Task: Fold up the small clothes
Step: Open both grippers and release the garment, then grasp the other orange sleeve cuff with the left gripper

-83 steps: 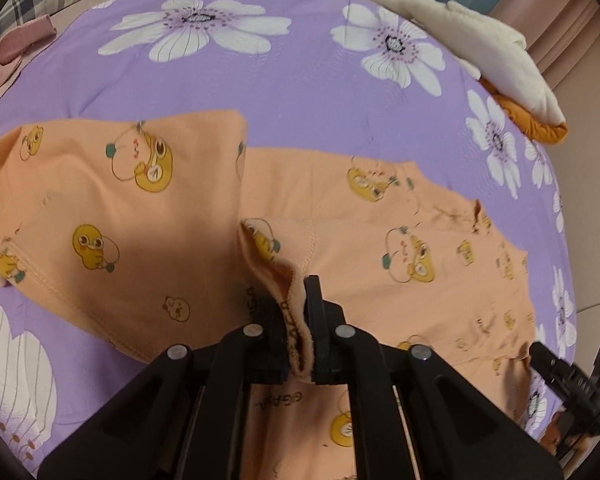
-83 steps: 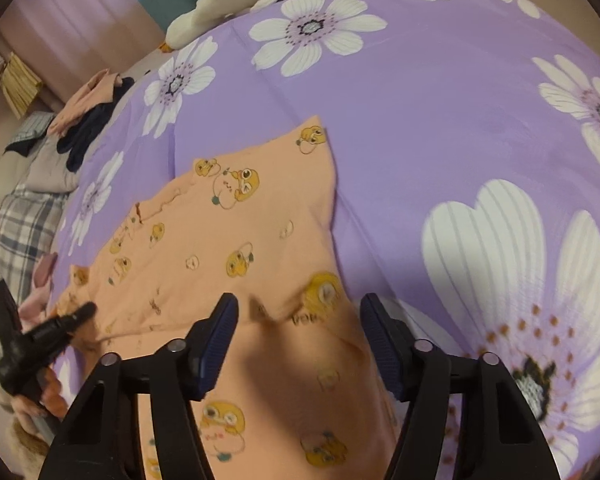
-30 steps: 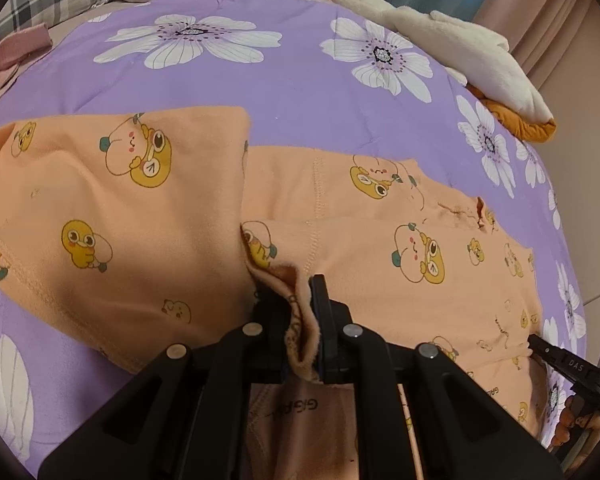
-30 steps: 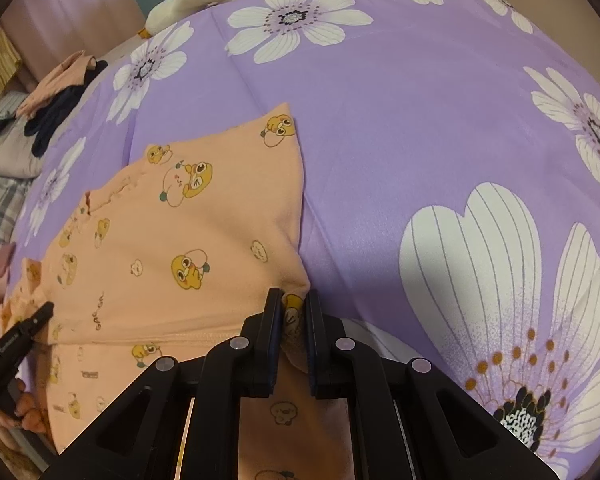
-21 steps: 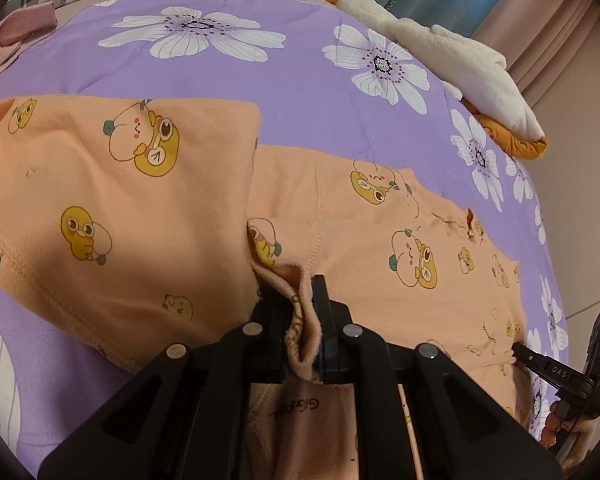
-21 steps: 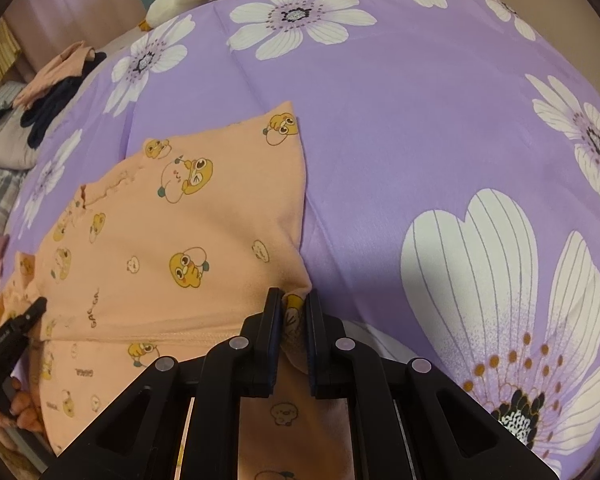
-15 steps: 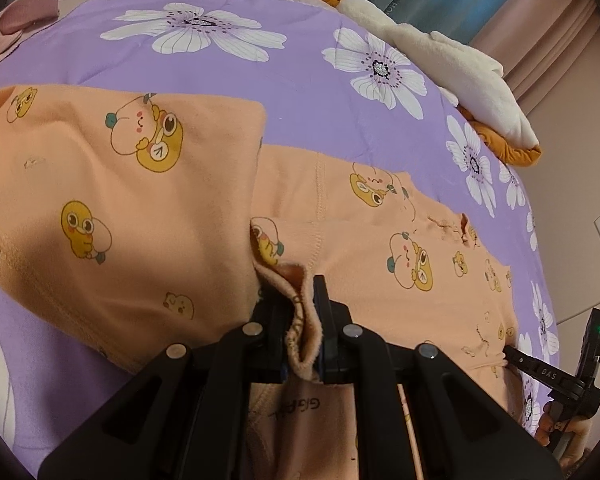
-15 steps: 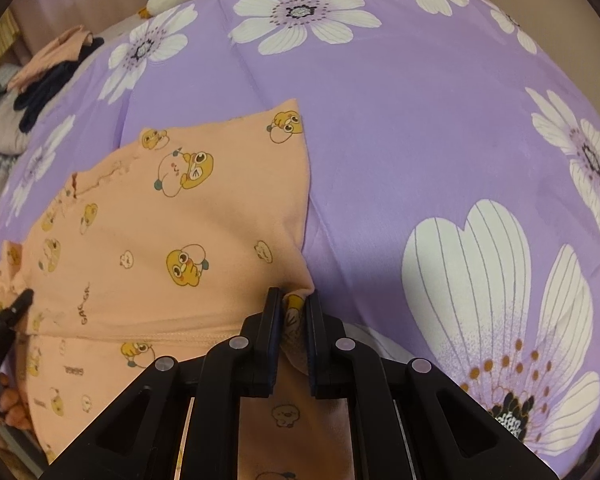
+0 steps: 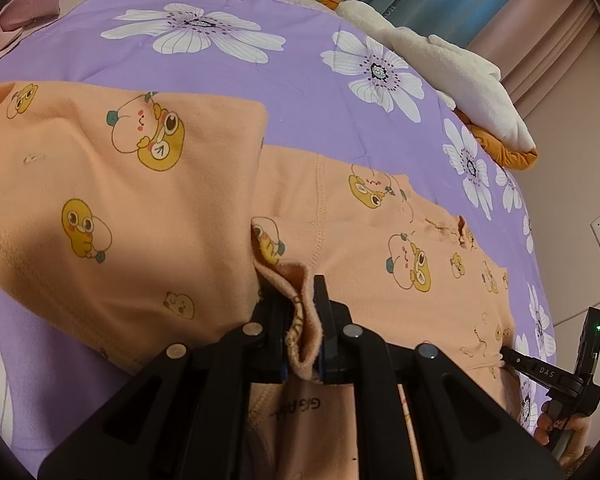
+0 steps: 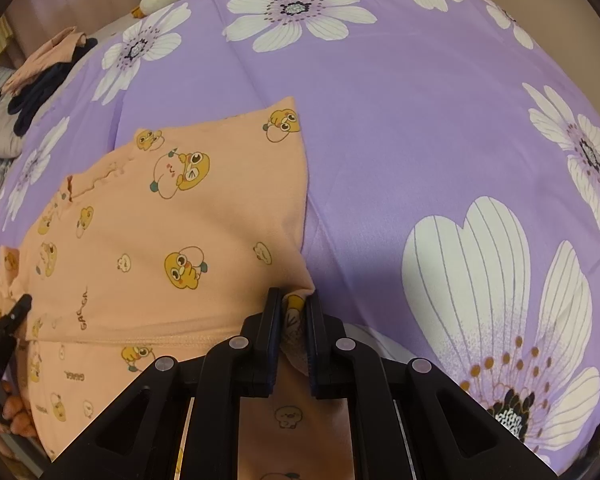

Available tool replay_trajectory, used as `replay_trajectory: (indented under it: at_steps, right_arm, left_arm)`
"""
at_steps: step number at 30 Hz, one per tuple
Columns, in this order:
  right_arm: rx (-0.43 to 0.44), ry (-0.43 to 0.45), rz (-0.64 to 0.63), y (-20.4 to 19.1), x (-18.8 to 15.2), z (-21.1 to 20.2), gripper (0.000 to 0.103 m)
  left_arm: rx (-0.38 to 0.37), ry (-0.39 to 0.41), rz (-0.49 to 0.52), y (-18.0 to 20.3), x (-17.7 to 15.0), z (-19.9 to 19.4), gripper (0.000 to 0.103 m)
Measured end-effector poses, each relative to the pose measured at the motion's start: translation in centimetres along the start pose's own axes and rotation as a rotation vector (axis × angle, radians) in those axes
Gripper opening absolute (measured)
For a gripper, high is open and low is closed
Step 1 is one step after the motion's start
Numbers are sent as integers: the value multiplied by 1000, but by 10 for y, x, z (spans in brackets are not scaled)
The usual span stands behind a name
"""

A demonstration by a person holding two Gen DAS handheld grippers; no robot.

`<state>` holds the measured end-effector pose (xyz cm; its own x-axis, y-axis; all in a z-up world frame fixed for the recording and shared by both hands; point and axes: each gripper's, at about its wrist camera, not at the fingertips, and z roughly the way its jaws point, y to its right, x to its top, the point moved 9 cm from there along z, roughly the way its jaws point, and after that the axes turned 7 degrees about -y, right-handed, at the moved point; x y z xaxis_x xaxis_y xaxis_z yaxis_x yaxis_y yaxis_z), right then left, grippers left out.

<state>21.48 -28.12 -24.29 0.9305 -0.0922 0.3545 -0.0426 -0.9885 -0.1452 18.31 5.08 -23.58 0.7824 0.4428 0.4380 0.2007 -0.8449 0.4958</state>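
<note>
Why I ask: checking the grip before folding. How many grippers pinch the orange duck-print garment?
2. The left gripper pinches a bunched fold of the garment near its middle; the right gripper pinches its right-hand corner, beside bare purple bedspread.

Both views are lit softly and evenly by warm indoor light, with no glare seen. The scene is bent strongly by the fisheye lens, and each picture is ringed by a dark rounded border. A broad soft shadow is cast on the orange garment [image 9: 148, 216] at lower left in the left wrist view, and on the purple bedsheet [image 10: 420, 128] beside the cloth in the right wrist view. The centres are sharp; slight softening is found toward the edges.
</note>
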Motion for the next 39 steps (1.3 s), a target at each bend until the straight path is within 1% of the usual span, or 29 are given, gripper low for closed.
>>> replay_trajectory:
  at_steps: [5,8,9,10,11,12,13,14,15,17,19,20,22,24,26,27,29,31,33,35,36,37,39]
  right_arm:
    - [-12,12,1,-2,-2,-1,7]
    - [1,14,-6,-1,-2,-3,7]
    - [17,9,-6,1,-2,-4,8]
    - [31,5,7,3,-3,-7,12]
    - [41,2,26,6,-3,-11,21]
    - [43,7,43,9,-4,-16,37]
    - [40,21,52,11,-4,-22,60]
    - [34,45,57,14,-4,-30,67]
    - [30,72,58,16,-5,-40,70]
    - [37,100,52,16,-7,-56,70]
    - [64,140,43,12,-10,-77,70]
    - [76,158,36,11,-9,-85,71]
    - [94,206,18,6,-12,-104,77]
    - [98,241,4,0,-12,-117,80]
    - [112,267,-21,-9,-13,-127,80]
    - [124,276,-40,-15,-15,-130,80]
    - [137,287,-77,-25,-20,-133,80]
    - [128,287,-111,-33,-26,-133,80]
    - [107,273,-132,-38,-33,-127,80]
    - [108,248,-133,-39,-39,-120,80]
    - [117,233,-128,-39,-42,-117,80]
    - [123,220,-122,-40,-43,-113,80]
    - [117,207,-116,-40,-48,-109,80]
  left_arm:
    - [-8,-13,-30,-1,2,-2,12]
    - [3,-61,-64,0,5,-9,11]
    - [16,-59,-70,0,7,-18,16]
    - [34,-41,-73,0,10,-27,28]
    - [54,-6,-70,1,13,-42,37]
    - [59,35,-62,3,16,-59,56]
    - [62,64,-57,3,18,-71,74]
    - [71,95,-51,2,20,-88,80]
    - [83,122,-52,0,20,-104,84]
    - [107,148,-84,-11,20,-128,86]
    - [124,166,-132,-27,19,-150,90]
    - [127,175,-145,-32,19,-157,90]
    - [154,210,-158,-44,18,-170,91]
    - [213,220,-174,-59,15,-178,91]
    - [250,218,-206,-78,11,-183,91]
    - [256,216,-221,-85,10,-184,91]
    - [263,217,-269,-103,7,-186,91]
    - [256,218,-311,-119,4,-188,91]
    - [241,220,-353,-136,2,-188,91]
    - [226,215,-408,-157,1,-181,89]
    - [222,194,-455,-170,-3,-176,87]
    - [215,183,-485,-179,-5,-173,82]
    - [189,181,-545,-196,-8,-170,76]
